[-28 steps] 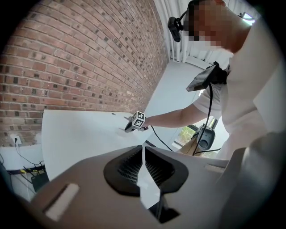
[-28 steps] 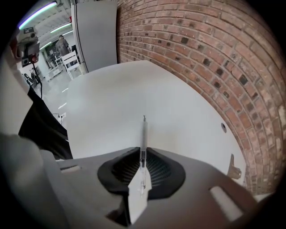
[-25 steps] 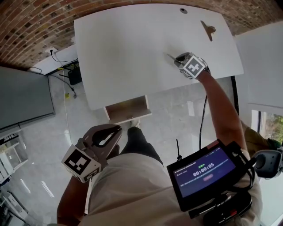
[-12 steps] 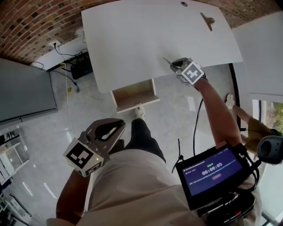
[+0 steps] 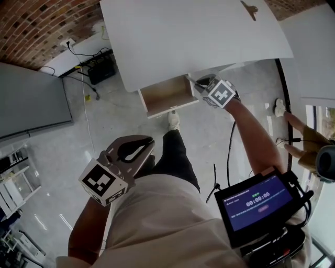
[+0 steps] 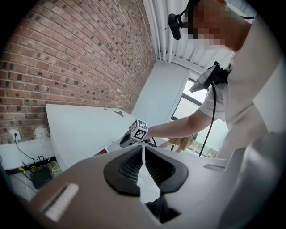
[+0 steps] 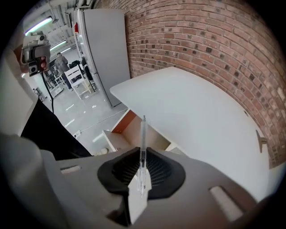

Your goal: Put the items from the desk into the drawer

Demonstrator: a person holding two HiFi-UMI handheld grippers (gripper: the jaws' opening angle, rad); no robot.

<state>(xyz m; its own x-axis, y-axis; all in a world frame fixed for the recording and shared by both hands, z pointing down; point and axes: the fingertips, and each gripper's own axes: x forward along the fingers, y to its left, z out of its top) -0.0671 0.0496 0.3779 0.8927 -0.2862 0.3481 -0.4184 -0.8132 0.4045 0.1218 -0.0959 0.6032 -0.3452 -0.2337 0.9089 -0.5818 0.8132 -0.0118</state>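
Table [image 5: 209,36]: white top fills the far part of the head view, nearly bare
Drawer [image 5: 170,109]: pulled open under the table's near edge, pale wood inside, looks empty as far as can be seen
Left tool [image 5: 141,149]: held low and near, by the person's body, well apart from the table; its pads meet with nothing between them
Right tool [image 5: 201,85]: at the table's near edge, just beside the right end of the drawer, clamped on the pen
Pen [image 7: 143,134]: clear and slim, gripped close to its rear end, so most of the barrel sticks out past the pads, pointing toward the open drawer
Handling: likely very light and stiff, with a smooth plastic barrel that could slip or swing in the pads; a hold nearer the middle would steady it, though the present hold seems enough for a short carry
Step in hand: probably bringing the pen over the drawer to let it drop in
Small clip-like item [image 5: 252,8]: lies on the far right of the table, not yet taken
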